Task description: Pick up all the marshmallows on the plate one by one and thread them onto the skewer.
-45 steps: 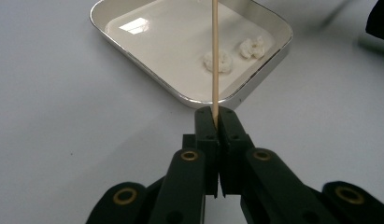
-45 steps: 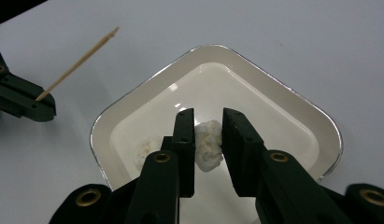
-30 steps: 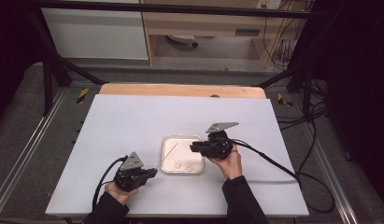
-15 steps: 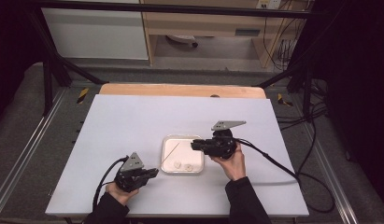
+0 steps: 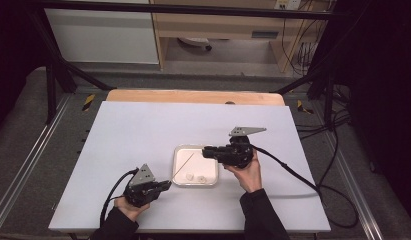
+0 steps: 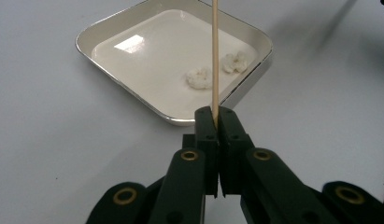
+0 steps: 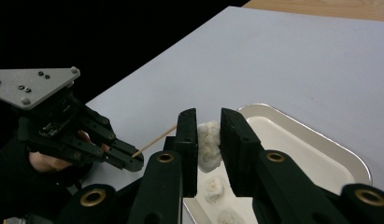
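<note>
A small white square tray point(image 5: 179, 152) sits near the middle of the table. Two white lumps point(image 6: 199, 78) lie in it. My left gripper point(image 6: 216, 112) is shut on a thin wooden skewer point(image 6: 214, 56), which reaches out over the tray. In the high view the left gripper point(image 5: 163, 186) is at the tray's near left corner, with the skewer point(image 5: 183, 167) slanting up across the tray. My right gripper point(image 7: 209, 119) is shut on another white lump point(image 7: 209, 144), held above the tray's edge. In the high view the right gripper point(image 5: 208, 151) is at the tray's right side, jaws pointing left.
The tray point(image 7: 320, 154) lies on a white table top point(image 5: 143, 130) with a wooden strip point(image 5: 193, 96) along the far edge. Cables point(image 5: 293, 172) trail from both grippers. A dark frame and floor surround the table.
The right gripper has shifted slightly to the right with the white lump in it. The left gripper and the skewer have stayed in place.
</note>
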